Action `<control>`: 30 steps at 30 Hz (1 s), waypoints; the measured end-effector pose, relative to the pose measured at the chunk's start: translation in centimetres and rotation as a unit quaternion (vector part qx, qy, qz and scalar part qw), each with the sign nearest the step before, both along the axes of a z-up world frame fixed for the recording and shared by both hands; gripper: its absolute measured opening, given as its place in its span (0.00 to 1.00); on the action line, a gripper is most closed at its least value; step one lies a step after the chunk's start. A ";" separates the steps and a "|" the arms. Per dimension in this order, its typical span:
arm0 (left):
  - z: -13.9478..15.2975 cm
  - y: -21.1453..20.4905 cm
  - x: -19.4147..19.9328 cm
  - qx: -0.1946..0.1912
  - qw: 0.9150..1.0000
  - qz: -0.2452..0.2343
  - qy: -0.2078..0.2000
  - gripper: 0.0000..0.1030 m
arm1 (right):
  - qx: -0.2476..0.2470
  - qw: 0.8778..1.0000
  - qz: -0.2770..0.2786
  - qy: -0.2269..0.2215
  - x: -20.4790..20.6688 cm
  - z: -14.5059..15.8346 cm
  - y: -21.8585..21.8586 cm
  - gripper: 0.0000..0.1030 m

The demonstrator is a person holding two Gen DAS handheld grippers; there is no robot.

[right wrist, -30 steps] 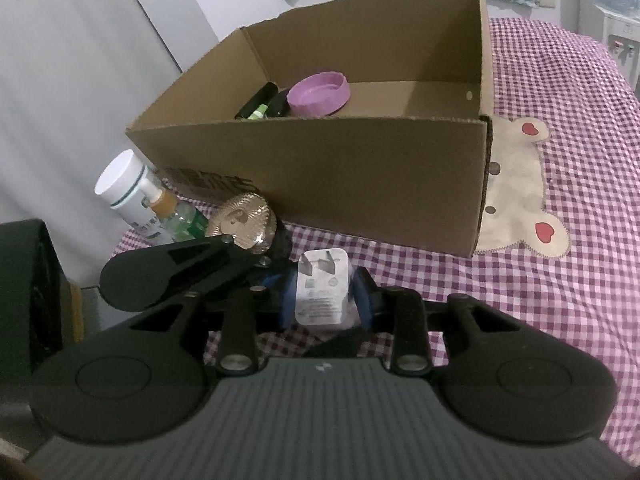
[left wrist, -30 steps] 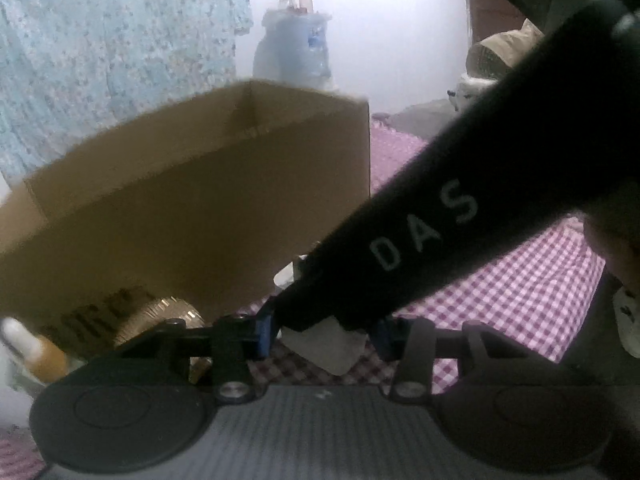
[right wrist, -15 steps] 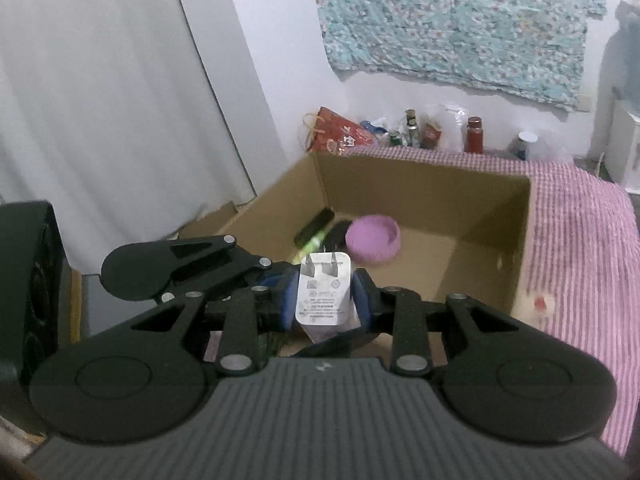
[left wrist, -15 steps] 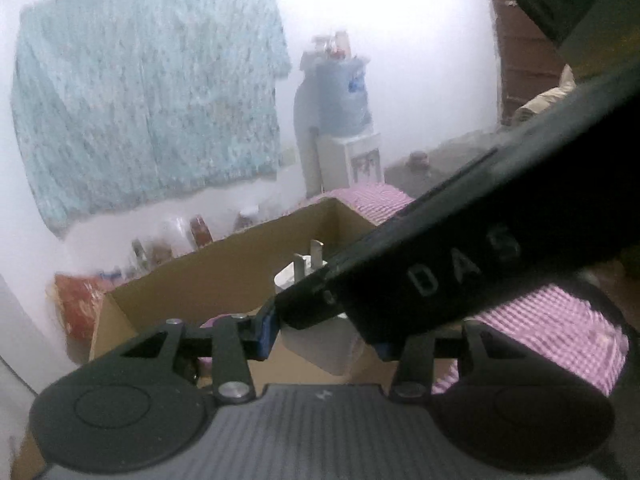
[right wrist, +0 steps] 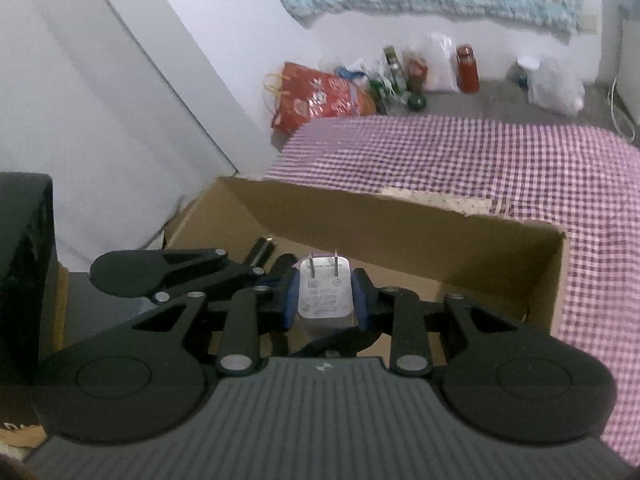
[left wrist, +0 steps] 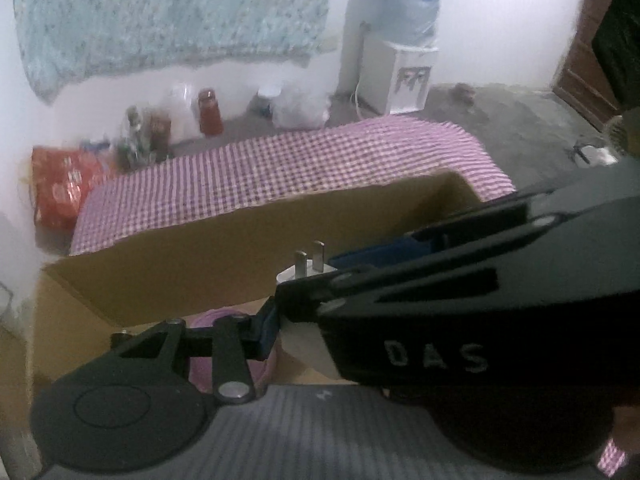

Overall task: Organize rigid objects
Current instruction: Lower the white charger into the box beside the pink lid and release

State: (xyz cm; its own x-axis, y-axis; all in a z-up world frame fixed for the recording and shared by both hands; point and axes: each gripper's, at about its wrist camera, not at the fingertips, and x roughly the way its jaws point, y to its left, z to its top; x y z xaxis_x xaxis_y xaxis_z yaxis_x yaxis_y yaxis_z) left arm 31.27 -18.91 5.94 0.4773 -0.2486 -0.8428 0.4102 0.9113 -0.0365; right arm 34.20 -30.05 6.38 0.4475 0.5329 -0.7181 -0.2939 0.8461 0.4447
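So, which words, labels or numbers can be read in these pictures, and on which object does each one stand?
"DAS": white letters on the black right tool.
Grey print on the white plastic two-pin charger plug: too small to read.
Pattern on the red-orange bag: blurred, unreadable.

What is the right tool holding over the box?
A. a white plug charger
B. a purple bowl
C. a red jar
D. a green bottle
A: in the right wrist view, the right tool has its blue pads pressed on both sides of a white plug charger with two metal prongs, above the open cardboard box.
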 end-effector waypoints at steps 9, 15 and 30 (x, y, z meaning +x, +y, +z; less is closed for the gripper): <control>-2.6 -0.3 1.9 0.007 0.999 0.010 0.041 0.47 | -0.039 0.999 -0.003 0.028 3.0 -4.4 0.4 0.25; -2.4 0.0 2.3 0.011 0.999 0.007 0.037 0.63 | -0.054 0.998 0.004 0.014 3.5 -4.9 0.7 0.34; 5.8 3.9 -6.9 -0.001 0.999 -0.026 -0.048 0.89 | 0.040 0.991 -0.054 -0.118 -9.8 4.6 -6.7 0.50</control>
